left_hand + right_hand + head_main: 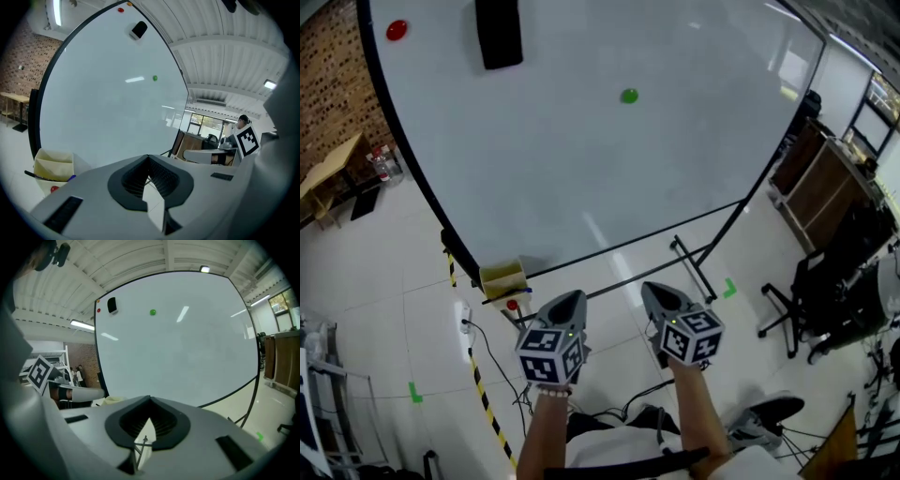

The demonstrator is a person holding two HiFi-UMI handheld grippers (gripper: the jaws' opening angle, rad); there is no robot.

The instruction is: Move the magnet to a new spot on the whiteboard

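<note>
Magnet (629, 96) sits well beyond left gripper (572, 296) and right gripper (655, 290), fingers together, empty; likely light, rigid, slick, so pinch its rim.

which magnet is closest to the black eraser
The red magnet, top corner beside the black eraser; the green magnet sits alone, further right.

No words or numbers can be read; only black-and-white square markers (549, 355) stand on the left gripper (566, 301) and the right gripper (658, 292).
</note>
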